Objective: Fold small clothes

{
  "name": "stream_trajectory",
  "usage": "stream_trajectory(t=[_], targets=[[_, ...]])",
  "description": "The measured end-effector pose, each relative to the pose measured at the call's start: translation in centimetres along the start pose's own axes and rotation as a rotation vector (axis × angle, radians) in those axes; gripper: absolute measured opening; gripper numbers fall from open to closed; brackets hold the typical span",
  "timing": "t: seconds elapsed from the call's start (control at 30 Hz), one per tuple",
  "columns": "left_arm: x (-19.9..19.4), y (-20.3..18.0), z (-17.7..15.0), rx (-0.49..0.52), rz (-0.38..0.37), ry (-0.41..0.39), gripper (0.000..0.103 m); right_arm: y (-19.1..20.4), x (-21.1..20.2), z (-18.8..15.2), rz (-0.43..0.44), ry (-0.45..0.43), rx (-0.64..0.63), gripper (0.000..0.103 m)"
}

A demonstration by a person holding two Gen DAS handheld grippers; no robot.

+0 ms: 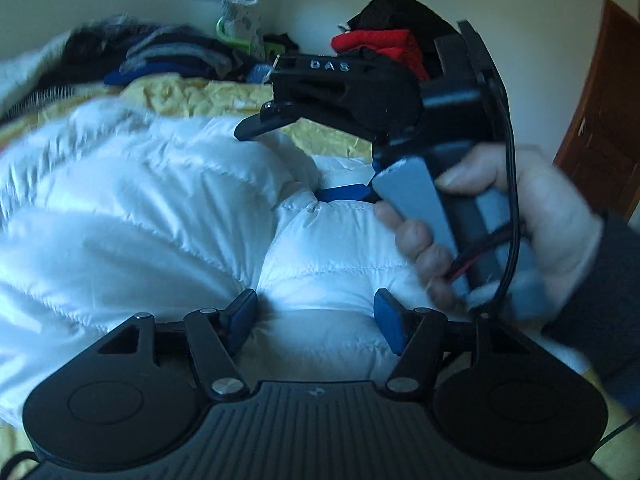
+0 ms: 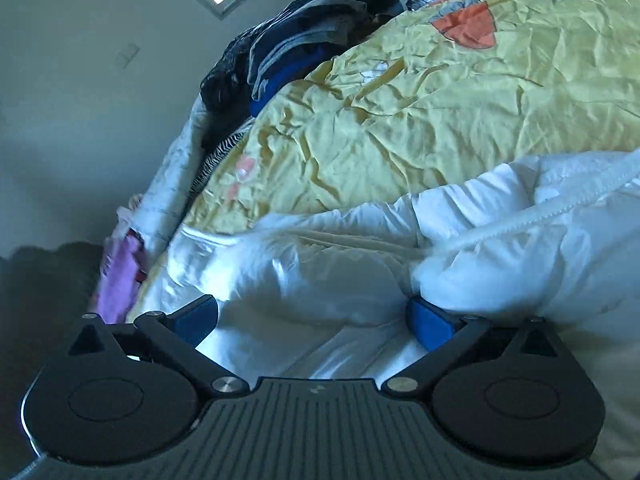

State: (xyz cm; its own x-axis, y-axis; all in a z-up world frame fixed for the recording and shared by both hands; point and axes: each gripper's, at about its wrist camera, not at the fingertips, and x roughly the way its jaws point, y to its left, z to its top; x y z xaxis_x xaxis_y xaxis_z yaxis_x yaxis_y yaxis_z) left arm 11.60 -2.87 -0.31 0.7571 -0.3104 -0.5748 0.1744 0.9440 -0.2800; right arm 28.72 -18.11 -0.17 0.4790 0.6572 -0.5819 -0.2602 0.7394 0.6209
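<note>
A puffy white quilted down jacket is sprawling across the crumpled yellow bedsheet, filling each frame's lower centre. Both the left gripper and right gripper are hovering right over it, jaws spread, gripping nothing.

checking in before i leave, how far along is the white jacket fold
Early. The white puffer jacket still lies bunched and unfolded on the yellow bedsheet. Both the left gripper and right gripper are open over it, gripping nothing. The whole fold remains; the dark clothes pile sits untouched behind.
</note>
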Motion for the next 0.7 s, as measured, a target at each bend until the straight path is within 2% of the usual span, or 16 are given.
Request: stream_trajectory(t=[0.1,0.2,0.27,0.33,0.4,0.5,0.6,0.67,0.7], targets=[[0.5,0.8,0.3,-0.038,-0.026,0.015,0.063,-0.3,0.2,-0.6,0.004,-0.031,-0.040,0.100],[0.6,1.0,0.3,-0.034,-0.031,0.017,0.063,-0.6,0.2,0.2,0.021,-0.053,-0.032,0.101],[0.7,1.1,0.3,-0.024,-0.030,0.019,0.063,-0.7,-0.6,0.2,0.031,-0.063,-0.017,0.094],[0.5,0.9,0.2,-0.021,-0.034,0.017,0.064,-0.8,-2.6,0.1,0.019,-0.081,0.049,0.089],[0.5,1.0,0.2,-0.018,-0.035,0.016,0.064,-0.8,-6.0,-0.6,0.081,-0.134,0.085,0.090],[0.6,0.8,0.3,-0.010,-0.027,0.017,0.064,-0.8,-11.7,-2.3,0.119,-0.205,0.051,0.099],[0.7,0.5,0.3,-0.003,-0.015,0.015,0.064,-2.1,-15.6,-3.9,0.023,-0.241,0.008,0.101],[0.8,0.3,0.3,0.001,-0.008,0.013,0.065,-4.4,-16.3,-4.6,-0.063,-0.236,0.047,0.099],[0.8,0.1,0.3,0.007,-0.003,0.012,0.066,-5.6,-16.2,-4.9,-0.076,-0.225,0.076,0.098]])
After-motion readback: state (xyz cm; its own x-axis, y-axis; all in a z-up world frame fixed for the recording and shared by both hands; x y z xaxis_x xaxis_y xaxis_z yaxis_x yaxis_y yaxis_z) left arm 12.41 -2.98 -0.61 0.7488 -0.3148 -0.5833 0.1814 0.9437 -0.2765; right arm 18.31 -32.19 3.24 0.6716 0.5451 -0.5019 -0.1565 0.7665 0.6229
